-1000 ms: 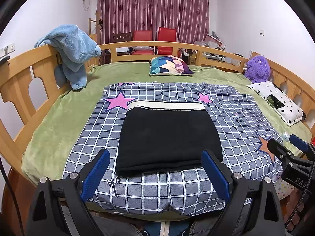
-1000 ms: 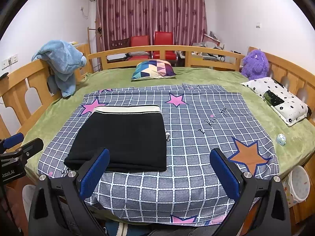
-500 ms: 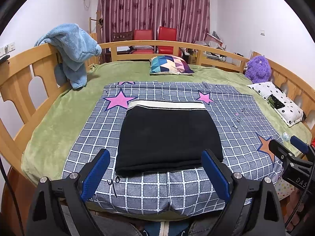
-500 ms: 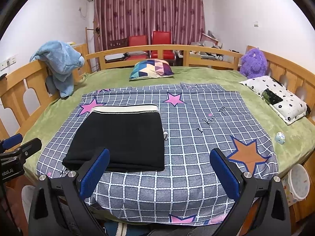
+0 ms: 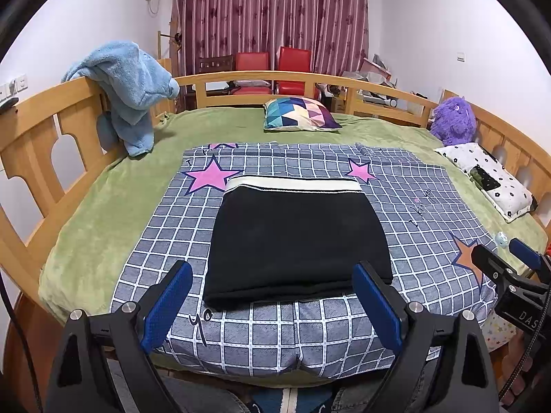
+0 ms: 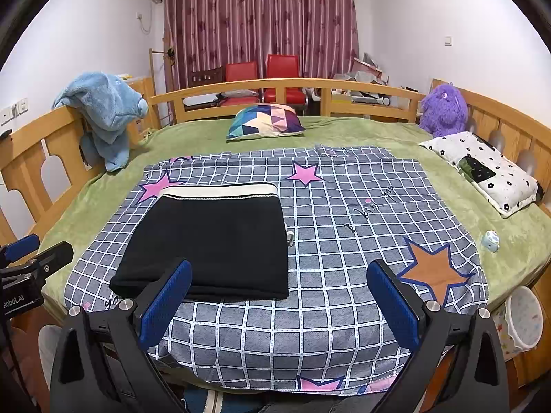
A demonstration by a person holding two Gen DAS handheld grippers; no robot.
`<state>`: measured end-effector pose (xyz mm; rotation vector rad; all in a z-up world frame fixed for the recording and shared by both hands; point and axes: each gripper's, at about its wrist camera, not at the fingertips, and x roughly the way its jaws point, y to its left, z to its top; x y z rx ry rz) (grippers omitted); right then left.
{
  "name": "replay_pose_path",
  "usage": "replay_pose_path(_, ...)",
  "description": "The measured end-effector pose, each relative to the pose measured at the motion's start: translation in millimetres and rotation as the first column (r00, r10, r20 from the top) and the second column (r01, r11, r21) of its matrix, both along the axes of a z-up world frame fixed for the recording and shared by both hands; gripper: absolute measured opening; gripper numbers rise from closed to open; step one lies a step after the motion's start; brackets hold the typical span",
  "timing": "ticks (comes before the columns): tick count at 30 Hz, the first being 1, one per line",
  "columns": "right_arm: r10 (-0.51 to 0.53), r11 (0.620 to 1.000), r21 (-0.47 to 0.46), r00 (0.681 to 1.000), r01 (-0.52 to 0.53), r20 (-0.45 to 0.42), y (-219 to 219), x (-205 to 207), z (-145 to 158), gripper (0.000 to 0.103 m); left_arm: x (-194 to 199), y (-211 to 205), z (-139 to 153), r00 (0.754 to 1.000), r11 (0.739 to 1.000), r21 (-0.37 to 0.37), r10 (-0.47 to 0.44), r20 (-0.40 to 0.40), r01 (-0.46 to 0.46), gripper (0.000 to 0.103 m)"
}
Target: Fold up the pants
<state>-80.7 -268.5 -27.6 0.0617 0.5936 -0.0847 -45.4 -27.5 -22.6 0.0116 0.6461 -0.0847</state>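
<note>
A: Lying flat on the checked blanket (image 5: 261, 330), the black pants (image 5: 296, 241) are folded into a neat rectangle w/ the cream waistband (image 5: 292, 183) at the far edge, toward the headboard.

B: Grippers?

A: Left gripper (image 5: 272, 301) hovers at the near edge of the bed, blue pads spread wide, nothing between them. From its cam the pants' near fold sits just past the fingertips, not touching. Right gripper (image 6: 279, 301) is the same: pads wide apart, holding nothing, pointed at blanket to the right of the pants.

B: Where on the blanket?

A: Left-of-centre in the right cam, approx centred in the left cam. Blanket lies over a green bed cover (image 6: 458, 186).

B: Other stuff?

A: Multicolour pillow (image 6: 265, 124) at the far end, purple plush (image 6: 444, 110) in the right corner, dotted pillow (image 6: 489, 172) beside it, blue towel (image 5: 127, 86) draped over the left rail. Small white item (image 6: 290, 237) just beside the pants' right edge; can't tell what it is.
</note>
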Motion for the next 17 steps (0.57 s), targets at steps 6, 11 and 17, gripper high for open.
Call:
replay_pose_path(6,-0.001,1.000,0.002,1.000,0.001,0.002,2.4,1.0,0.1,0.100,0.5,-3.0,-0.1,1.000,1.000,0.000,0.008,0.004,-0.008,0.094)
replay_pose_path(11,0.000,1.000,0.005,1.000,-0.001,0.008,4.5,1.0,0.3,0.100,2.1,-2.9,-0.2,1.000,1.000,-0.004,0.014,0.003,-0.014,0.094)
replay_pose_path(17,0.007,1.000,0.010,1.000,-0.007,0.013,7.0,3.3,-1.9,0.100,7.3,-2.7,-2.8,1.000,1.000,-0.011,0.028,0.002,-0.028,0.094)
